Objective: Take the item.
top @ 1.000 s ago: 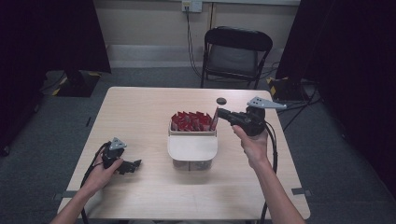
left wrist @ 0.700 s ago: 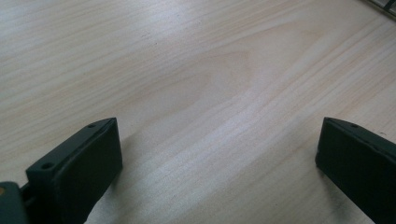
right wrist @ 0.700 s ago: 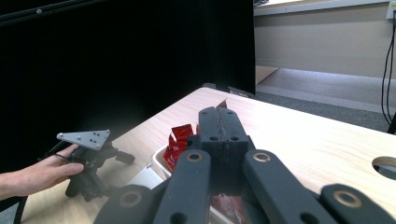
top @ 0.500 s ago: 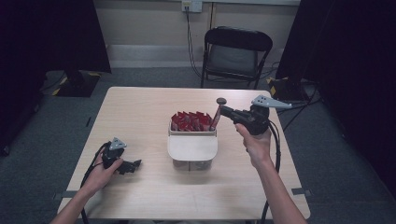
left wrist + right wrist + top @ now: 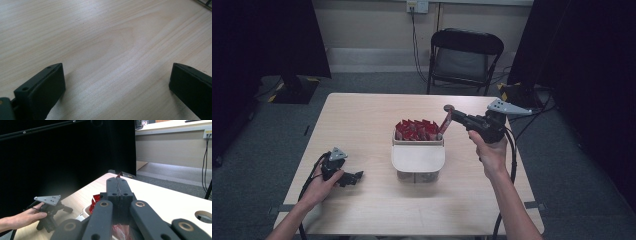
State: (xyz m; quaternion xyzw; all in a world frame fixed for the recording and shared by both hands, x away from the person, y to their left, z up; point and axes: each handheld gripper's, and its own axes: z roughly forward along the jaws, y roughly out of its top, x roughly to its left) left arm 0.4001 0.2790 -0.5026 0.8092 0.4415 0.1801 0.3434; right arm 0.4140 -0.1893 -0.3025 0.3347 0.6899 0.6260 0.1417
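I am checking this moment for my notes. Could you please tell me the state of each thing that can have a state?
Right gripper: shut on a red packet, held up over the box.
Red packet: pinched, tilted, lifted above the others.
White box: open on top, upright, holding red packets.
Left gripper: open, nothing between its jaws, low over the table.
Folding chair: unfolded, unoccupied.
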